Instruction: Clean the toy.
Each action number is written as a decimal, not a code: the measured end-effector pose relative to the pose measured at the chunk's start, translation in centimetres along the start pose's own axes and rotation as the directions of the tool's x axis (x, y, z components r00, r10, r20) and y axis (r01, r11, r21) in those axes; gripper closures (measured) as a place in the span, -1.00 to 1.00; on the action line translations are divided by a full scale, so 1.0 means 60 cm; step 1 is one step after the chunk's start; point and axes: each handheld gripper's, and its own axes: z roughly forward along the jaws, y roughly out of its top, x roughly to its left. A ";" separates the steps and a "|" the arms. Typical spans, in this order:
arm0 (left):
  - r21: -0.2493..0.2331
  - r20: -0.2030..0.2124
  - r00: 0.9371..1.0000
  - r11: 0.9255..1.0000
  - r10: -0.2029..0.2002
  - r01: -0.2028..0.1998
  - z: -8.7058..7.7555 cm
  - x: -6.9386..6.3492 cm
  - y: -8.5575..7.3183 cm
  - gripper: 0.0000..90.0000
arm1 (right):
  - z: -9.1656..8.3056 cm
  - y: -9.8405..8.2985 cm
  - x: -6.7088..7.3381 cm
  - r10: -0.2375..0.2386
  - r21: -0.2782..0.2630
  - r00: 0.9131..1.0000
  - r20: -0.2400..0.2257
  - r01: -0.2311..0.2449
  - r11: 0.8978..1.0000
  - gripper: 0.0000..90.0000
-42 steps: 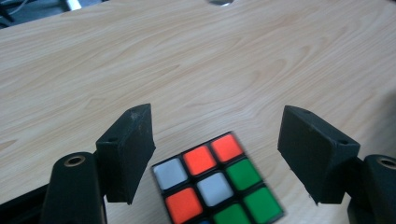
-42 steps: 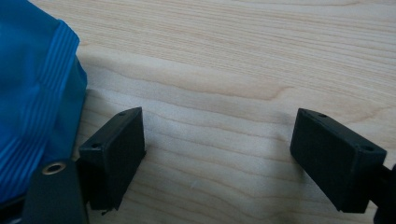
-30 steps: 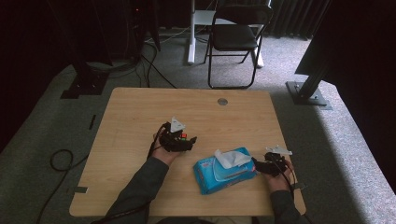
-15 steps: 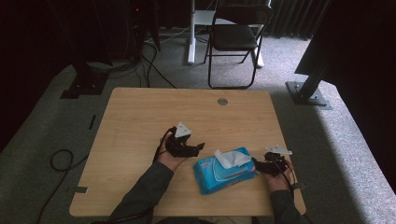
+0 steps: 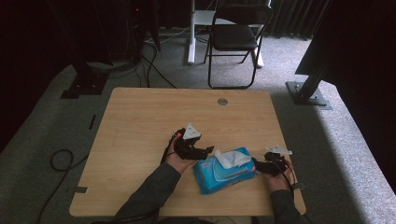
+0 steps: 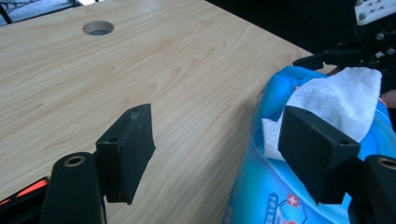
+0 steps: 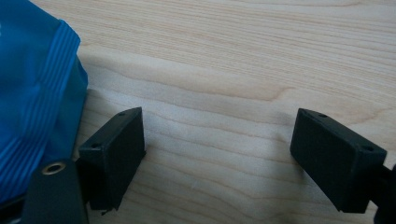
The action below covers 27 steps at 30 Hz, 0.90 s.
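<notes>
Both grippers flank the blue plastic pack of wet wipes (image 5: pixel 223 171) at the near edge of the light wooden table (image 5: pixel 140 121).

The pack lies flat between the two hands, a white wipe (image 5: pixel 232 157) sticking up from its top opening. On the left, the left gripper (image 5: pixel 204 152) sits just beside the pack's upper left corner, jaws spread wide; in the left gripper view one jaw hangs over bare wood and the other stands in front of the white wipe (image 6: pixel 341 100). On the right, the right gripper (image 5: pixel 258 164) is close against the pack's right end, jaws wide apart with only wood grain between them, the blue pack (image 7: pixel 32 93) just beside one jaw.
</notes>
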 end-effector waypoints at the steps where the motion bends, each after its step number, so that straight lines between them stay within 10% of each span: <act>1: 0.000 0.000 1.000 1.000 0.000 0.000 0.000 0.000 0.000 -0.39 | 0.000 0.000 0.000 0.000 0.000 1.000 0.000 0.000 1.000 -0.62; 21: 0.138 0.155 0.988 0.990 0.019 -0.041 0.067 -0.050 -0.013 -0.38 | 0.000 0.000 0.000 -0.001 0.000 1.000 0.000 0.001 1.000 -0.62; 27: 0.143 0.170 0.984 0.986 0.059 -0.084 0.060 -0.058 -0.012 0.22 | 0.000 0.000 0.000 -0.001 0.000 1.000 0.000 0.001 1.000 -0.62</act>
